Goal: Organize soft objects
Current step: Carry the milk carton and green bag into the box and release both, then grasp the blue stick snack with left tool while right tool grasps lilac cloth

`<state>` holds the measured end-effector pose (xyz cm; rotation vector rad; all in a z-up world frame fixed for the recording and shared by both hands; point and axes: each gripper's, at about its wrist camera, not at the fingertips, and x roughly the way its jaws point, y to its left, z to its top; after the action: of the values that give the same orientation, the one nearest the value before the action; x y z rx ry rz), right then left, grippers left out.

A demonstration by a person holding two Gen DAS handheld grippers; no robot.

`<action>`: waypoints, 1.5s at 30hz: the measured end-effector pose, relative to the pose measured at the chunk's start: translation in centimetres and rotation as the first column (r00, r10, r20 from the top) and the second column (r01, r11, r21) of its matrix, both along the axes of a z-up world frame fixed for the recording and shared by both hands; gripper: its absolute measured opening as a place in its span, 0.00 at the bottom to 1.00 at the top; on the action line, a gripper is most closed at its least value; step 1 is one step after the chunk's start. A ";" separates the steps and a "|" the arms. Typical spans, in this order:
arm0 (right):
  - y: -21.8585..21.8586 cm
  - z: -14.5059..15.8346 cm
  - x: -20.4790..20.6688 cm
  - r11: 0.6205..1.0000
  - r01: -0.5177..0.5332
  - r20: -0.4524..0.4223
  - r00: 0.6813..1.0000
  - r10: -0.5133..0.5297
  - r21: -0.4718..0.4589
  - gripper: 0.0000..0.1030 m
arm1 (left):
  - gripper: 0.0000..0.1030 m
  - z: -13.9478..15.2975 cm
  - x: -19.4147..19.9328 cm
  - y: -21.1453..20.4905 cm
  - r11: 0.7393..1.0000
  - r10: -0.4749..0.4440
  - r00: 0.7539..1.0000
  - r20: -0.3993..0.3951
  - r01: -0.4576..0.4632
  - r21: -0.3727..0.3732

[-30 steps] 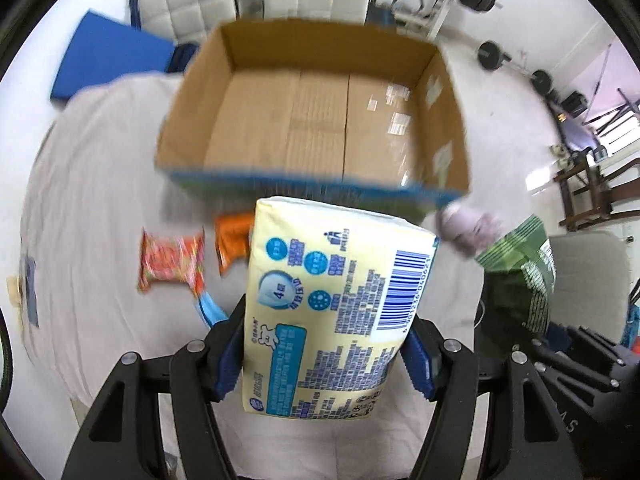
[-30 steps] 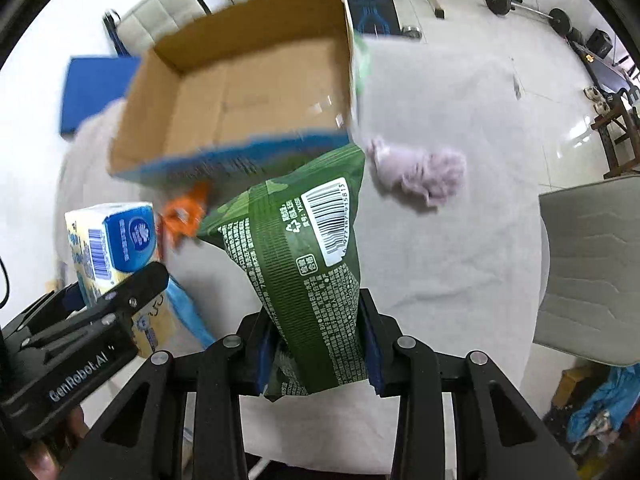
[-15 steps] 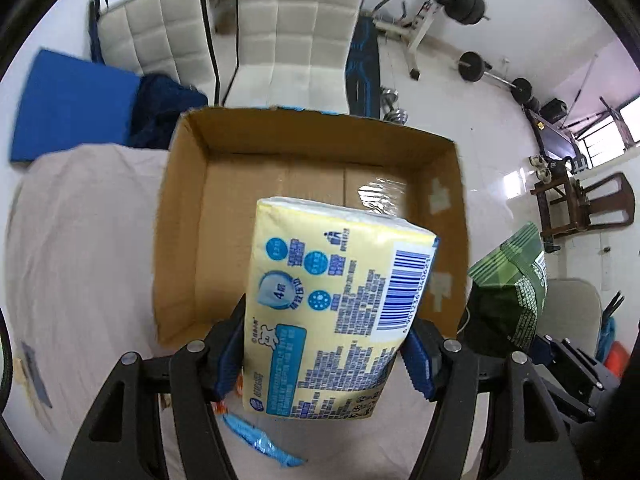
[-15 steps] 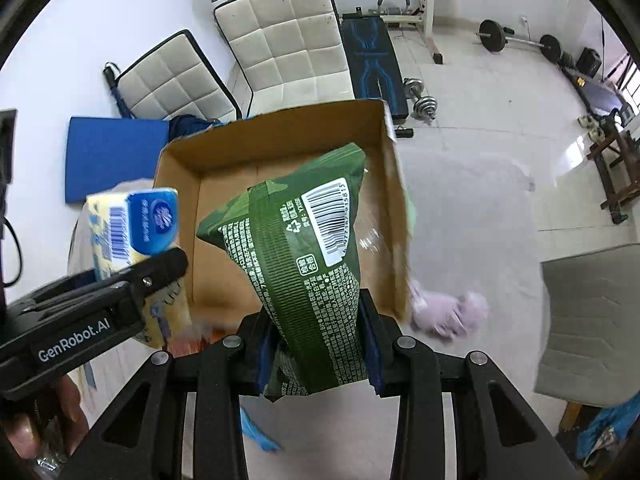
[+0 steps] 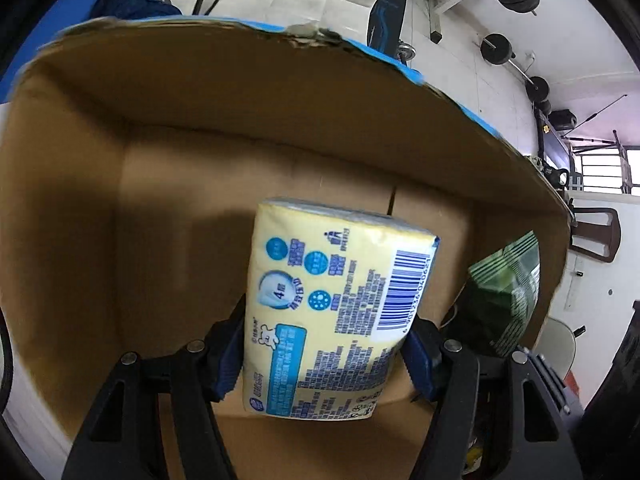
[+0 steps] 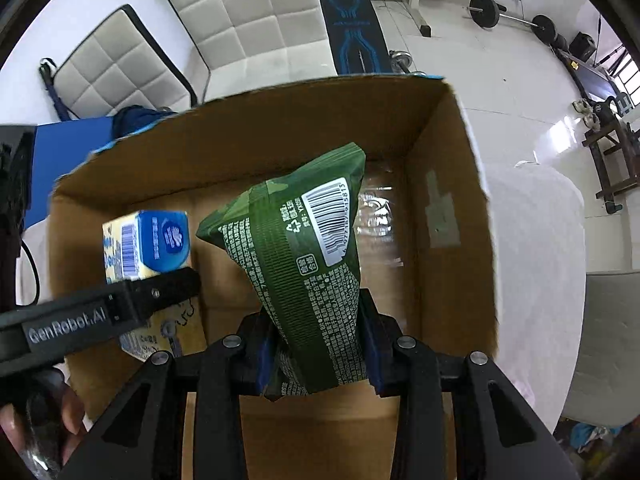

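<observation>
Both grippers have dropped from above the rim down inside the open brown cardboard box (image 6: 452, 208), whose walls now fill the left wrist view where chairs and floor showed half a second ago.

On the left, the left gripper (image 5: 326, 344) is clamped on the lower half of a pale yellow plastic-wrapped tissue pack (image 5: 332, 312) printed with blue circles, blue text and a barcode; the pack stands upright, its top toward the far wall, hanging above the box floor near the left side. On the right, the right gripper (image 6: 318, 340) pinches the bottom of a dark green crinkled snack bag (image 6: 304, 264) with white print and a barcode label; the bag leans left, its sealed top above the taped seam in the middle of the floor.

To finish well, I would lower each item until it nearly rests on the cardboard, keep the two apart so they do not knock, then release the squashy tissue pack flat and let the puffy bag settle beside it.
</observation>
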<state>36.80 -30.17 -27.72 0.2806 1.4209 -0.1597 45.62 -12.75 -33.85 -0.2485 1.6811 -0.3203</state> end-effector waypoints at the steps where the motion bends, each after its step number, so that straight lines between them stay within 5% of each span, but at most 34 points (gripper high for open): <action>1: 0.0 -0.4 0.3 1.000 0.001 -0.005 1.000 -0.001 0.000 0.37 | 0.63 -0.1 0.2 -0.2 1.000 -0.003 1.000 -0.003 0.003 -0.005; 14: 0.2 -2.8 1.9 0.999 -0.033 -0.061 0.998 0.033 -0.004 0.42 | 0.64 0.9 -0.3 -1.6 0.997 -0.047 0.998 -0.029 0.048 0.062; 16: 0.3 -2.7 2.1 0.999 -0.040 -0.059 0.997 0.040 0.000 0.65 | 0.78 1.5 -0.4 -1.9 0.993 -0.066 0.998 -0.018 0.067 0.092; 20: 0.5 -1.7 2.0 0.997 -0.070 -0.052 0.996 0.069 -0.020 0.77 | 0.89 3.4 -1.3 -1.7 0.985 -0.097 0.995 0.027 0.092 0.144; 22: 0.6 -1.2 1.6 0.997 -0.076 -0.054 0.996 0.074 -0.024 0.92 | 0.96 4.7 -2.0 -1.5 0.983 -0.108 0.993 0.045 0.100 0.152; 27: 1.5 0.2 -0.5 0.997 -0.071 -0.056 0.996 0.072 0.006 1.00 | 0.97 7.5 -4.5 -0.8 0.977 -0.125 0.986 0.108 0.104 0.187; 45: 4.6 8.3 -9.6 0.994 -0.049 0.056 0.997 0.055 -0.095 1.00 | 0.97 17.8 -15.7 3.0 0.961 -0.139 0.927 0.348 0.041 0.275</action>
<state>27.17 -25.60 -19.42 0.1698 1.3570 -0.1731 29.94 -9.75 -16.08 0.0863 1.3487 -0.1930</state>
